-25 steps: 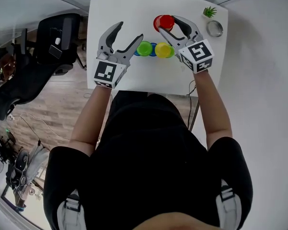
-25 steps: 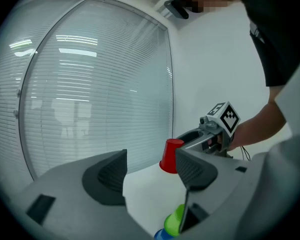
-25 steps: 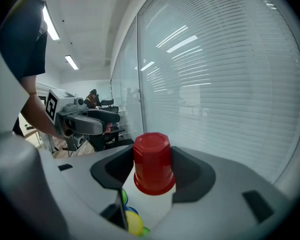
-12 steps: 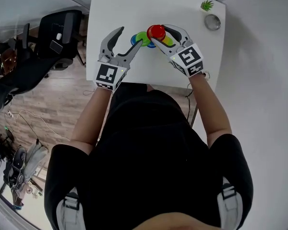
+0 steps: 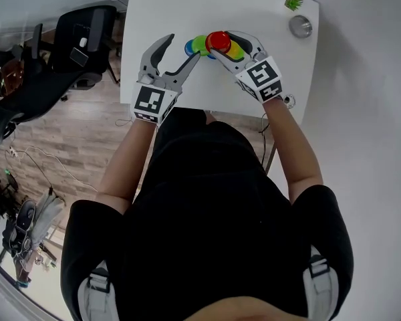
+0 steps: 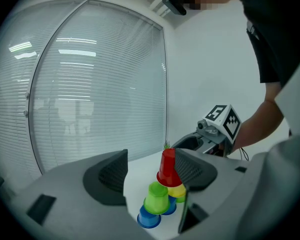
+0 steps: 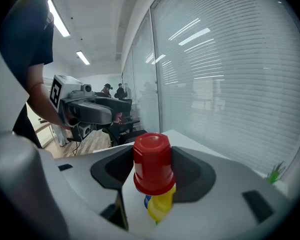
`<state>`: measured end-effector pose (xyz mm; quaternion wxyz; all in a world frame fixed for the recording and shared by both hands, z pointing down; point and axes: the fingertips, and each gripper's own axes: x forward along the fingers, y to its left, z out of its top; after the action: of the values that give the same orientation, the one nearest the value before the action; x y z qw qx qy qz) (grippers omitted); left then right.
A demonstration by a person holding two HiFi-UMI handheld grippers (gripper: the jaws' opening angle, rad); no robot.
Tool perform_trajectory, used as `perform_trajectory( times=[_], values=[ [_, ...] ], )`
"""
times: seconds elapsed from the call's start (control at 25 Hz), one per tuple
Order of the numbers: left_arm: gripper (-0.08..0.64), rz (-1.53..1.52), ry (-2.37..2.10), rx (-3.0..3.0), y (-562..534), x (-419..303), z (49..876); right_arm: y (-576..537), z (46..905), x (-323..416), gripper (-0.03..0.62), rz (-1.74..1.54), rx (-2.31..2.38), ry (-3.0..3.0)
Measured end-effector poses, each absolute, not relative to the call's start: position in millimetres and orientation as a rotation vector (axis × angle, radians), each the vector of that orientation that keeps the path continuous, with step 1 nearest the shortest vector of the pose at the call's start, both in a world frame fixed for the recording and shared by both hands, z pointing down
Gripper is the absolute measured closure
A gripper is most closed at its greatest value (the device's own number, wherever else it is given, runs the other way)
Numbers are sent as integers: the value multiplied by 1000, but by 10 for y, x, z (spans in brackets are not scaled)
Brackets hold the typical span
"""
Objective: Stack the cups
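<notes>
A pyramid of upturned cups stands on the white table (image 5: 160,5): blue cups (image 6: 148,218) at the bottom, with a green cup (image 6: 156,198) and a yellow cup (image 6: 177,190) on them. My right gripper (image 5: 220,43) is shut on an upturned red cup (image 5: 218,41), held at the top over the green and yellow cups. In the right gripper view the red cup (image 7: 152,164) fills the jaws, with the yellow cup (image 7: 160,206) just under it. My left gripper (image 5: 182,47) is open beside the pile's left, with nothing between its pads.
A small green plant (image 5: 293,3) and a round metal tin (image 5: 300,26) sit at the table's far right corner. A black chair (image 5: 87,42) stands on the wooden floor left of the table. A glass wall with blinds lies beyond the table.
The right gripper has brought the red cup from behind the row to above the green and yellow cups. The left gripper has stayed open beside the pile.
</notes>
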<state>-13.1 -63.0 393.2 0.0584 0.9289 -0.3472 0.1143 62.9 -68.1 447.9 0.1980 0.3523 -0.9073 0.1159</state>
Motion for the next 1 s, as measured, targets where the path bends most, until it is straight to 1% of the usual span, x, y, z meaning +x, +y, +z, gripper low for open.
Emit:
perform_trajectory(
  times=[0.72,0.88,1.0],
  values=[
    [255,380,-1044,2810,-583,-148,4006,-692,4557,621,346,315,989,-2565],
    [255,344,-1055,2837,-607,-127,3934,-689,4524,627,298,302,999,-2573],
    [255,376,-1057,2815,-591,-169,3986,-678,4479,665,284,307,1009,-2574]
  ],
)
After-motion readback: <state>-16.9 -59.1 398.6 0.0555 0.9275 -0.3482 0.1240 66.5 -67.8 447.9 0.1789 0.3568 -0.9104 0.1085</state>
